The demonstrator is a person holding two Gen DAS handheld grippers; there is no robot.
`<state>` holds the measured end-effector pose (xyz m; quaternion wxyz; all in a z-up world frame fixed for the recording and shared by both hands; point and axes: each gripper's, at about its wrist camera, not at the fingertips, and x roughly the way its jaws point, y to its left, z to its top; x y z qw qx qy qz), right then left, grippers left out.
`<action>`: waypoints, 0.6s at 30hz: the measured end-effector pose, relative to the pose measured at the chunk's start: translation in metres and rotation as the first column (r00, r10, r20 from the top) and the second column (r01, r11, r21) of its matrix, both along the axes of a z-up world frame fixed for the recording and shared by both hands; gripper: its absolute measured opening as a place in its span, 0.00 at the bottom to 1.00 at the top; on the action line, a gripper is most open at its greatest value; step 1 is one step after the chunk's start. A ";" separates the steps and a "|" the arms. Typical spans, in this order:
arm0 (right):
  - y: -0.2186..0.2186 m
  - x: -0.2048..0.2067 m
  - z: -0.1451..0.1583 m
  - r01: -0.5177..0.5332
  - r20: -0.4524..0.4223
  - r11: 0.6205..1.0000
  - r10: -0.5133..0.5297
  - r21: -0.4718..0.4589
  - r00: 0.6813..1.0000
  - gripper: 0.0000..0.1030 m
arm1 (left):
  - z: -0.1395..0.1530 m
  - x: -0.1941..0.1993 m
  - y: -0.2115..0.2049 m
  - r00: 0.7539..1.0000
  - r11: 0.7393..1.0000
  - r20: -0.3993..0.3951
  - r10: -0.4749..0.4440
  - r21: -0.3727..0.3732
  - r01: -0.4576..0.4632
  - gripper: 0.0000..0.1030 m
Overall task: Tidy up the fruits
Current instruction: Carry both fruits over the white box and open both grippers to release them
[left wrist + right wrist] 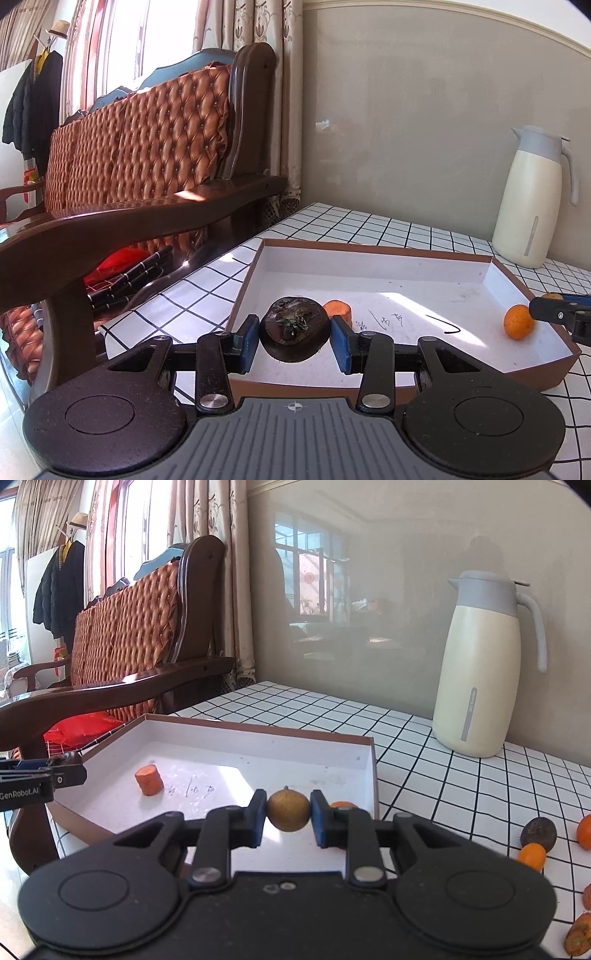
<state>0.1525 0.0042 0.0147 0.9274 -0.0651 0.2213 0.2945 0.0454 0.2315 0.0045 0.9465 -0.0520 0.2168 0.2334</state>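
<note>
My left gripper (294, 338) is shut on a dark brown round fruit (294, 333) with a dried calyx, held over the near edge of the white-lined brown tray (424, 271). In the tray lie a carrot piece (338, 310) and a small orange (518, 322). My right gripper (288, 818) is shut on a small tan round fruit (288, 811) above the tray's right side (371, 771). The carrot piece (149, 781) also shows in the right wrist view. The right gripper's tip (557, 314) shows at the right of the left wrist view, and the left gripper (44, 775) at the left of the right wrist view.
A cream thermos jug (480, 672) stands at the back of the checked table (443, 775). Loose fruits lie at the table's right: a dark fruit (538, 833), small oranges (532, 856) and carrot pieces (578, 939). A wooden sofa (147, 155) stands left of the table.
</note>
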 end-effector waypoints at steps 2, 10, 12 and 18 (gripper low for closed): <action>0.000 0.002 -0.002 0.009 -0.007 1.000 -0.009 0.004 1.000 0.28 | -0.001 0.001 0.000 1.000 1.000 0.004 -0.003 0.002 0.003 0.41; -0.009 -0.003 -0.006 0.092 0.125 0.995 -0.096 0.035 0.988 0.94 | 0.002 -0.006 -0.003 0.997 0.996 0.062 0.047 0.079 -0.052 1.00; -0.009 -0.003 -0.007 0.095 0.129 0.995 -0.098 0.027 0.987 0.94 | 0.004 -0.006 -0.003 0.998 0.997 0.057 0.038 0.071 -0.042 1.00; -0.009 -0.005 -0.005 0.094 0.128 0.995 -0.098 0.038 0.987 0.94 | 0.007 -0.010 -0.007 0.998 0.996 0.057 0.023 0.085 -0.028 1.00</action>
